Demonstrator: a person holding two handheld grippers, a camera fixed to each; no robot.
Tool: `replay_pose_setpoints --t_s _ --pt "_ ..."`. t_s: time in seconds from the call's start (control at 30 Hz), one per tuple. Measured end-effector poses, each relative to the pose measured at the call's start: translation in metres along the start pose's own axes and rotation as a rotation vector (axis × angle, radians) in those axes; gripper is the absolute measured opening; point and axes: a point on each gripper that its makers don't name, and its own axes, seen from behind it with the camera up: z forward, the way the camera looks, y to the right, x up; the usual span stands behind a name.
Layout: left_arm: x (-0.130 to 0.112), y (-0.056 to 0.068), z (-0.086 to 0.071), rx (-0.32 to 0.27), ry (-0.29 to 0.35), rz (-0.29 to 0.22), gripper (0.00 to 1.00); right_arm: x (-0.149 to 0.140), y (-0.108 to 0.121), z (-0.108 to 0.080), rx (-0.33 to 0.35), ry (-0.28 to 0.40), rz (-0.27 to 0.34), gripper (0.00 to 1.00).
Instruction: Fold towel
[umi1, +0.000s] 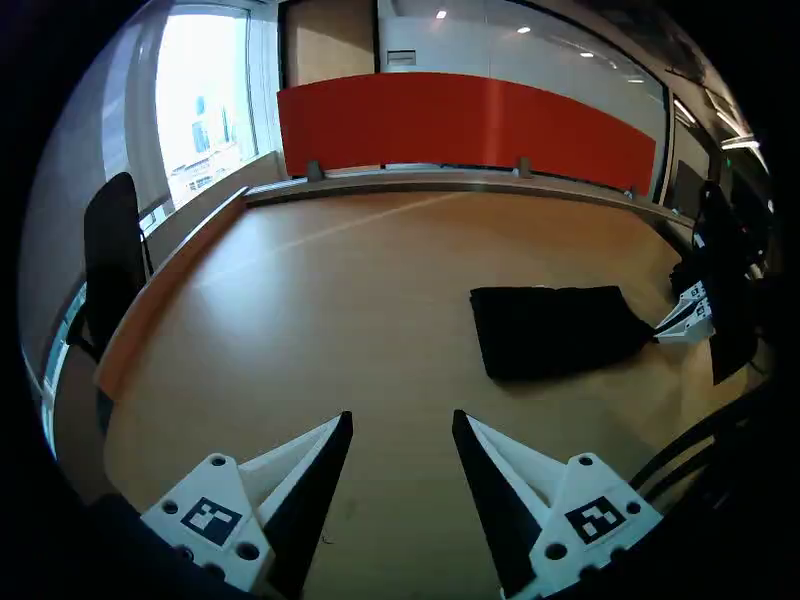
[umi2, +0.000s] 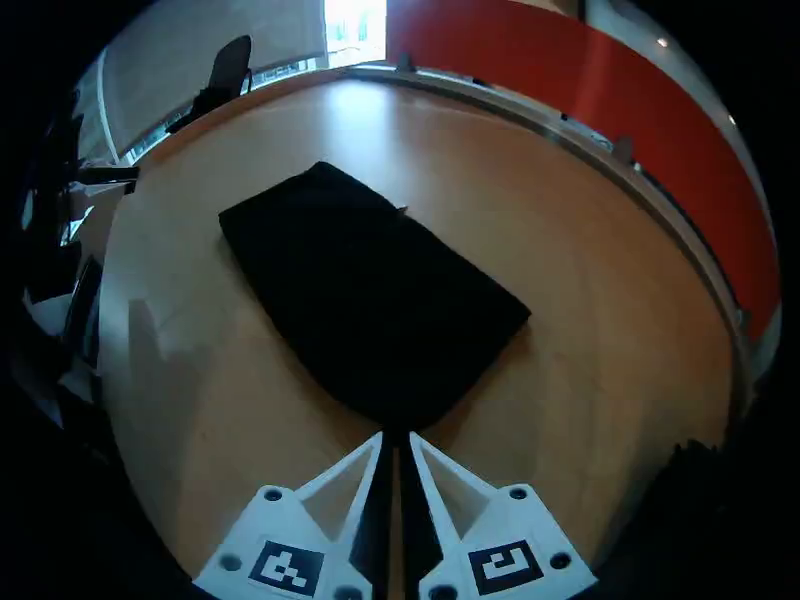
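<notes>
While the right gripper (umi2: 396, 437) pinches the black towel (umi2: 370, 300), left gripper (umi1: 401, 414) wide open, empty.

Your left gripper (umi1: 400, 430) hovers with its jaws spread wide, while your right gripper (umi2: 397, 445), jaws nearly together, pinches a corner of the towel (umi2: 370, 290).

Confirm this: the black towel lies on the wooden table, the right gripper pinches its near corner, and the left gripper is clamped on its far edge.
One part is wrong. The left gripper is not clamped on the black towel: the left gripper view shows its jaws open above bare table, apart from it. The rest holds: the right gripper pinches the near corner.
</notes>
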Motion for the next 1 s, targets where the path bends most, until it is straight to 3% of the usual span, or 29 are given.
replay_pose_setpoints --t_s 1.0 --pt "0.012 -0.009 -0.009 0.021 0.020 -0.022 0.73 0.062 0.020 -0.045 -0.075 0.126 -0.068 0.03"
